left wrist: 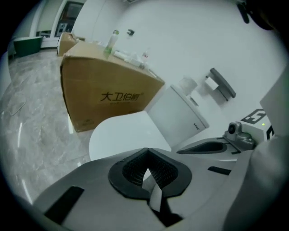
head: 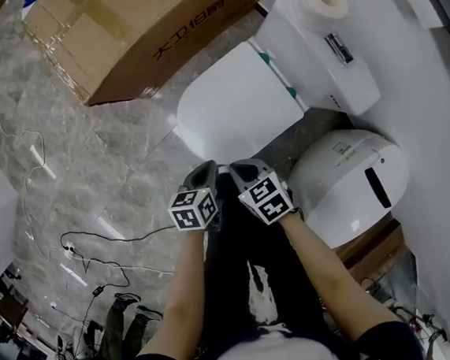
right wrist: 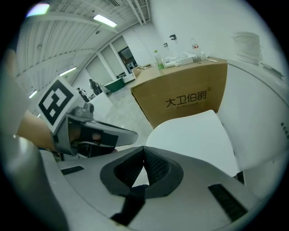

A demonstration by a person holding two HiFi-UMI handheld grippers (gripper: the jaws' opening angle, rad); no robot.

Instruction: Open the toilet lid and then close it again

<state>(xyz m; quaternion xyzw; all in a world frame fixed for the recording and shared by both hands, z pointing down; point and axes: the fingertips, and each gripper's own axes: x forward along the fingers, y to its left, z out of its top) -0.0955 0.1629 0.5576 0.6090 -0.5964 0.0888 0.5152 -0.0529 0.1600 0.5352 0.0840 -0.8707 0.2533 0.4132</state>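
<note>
The white toilet lid [head: 233,103] lies flat and closed on the bowl, with the cistern [head: 319,51] behind it. In the left gripper view the toilet lid [left wrist: 122,133] shows ahead of the jaws, and in the right gripper view the toilet lid [right wrist: 194,135] does too. My left gripper [head: 206,171] and right gripper [head: 238,168] hang side by side above the lid's near edge, apart from it. Both are shut with nothing between the pads. The left gripper [left wrist: 146,169] and right gripper [right wrist: 143,163] show their black pads pressed together.
A large cardboard box [head: 139,29] stands left of the toilet with bottles on top [left wrist: 110,43]. A toilet roll [head: 322,0] sits on the cistern. A white round bin [head: 352,179] stands at the right. Cables [head: 89,244] trail over the marble floor at the left.
</note>
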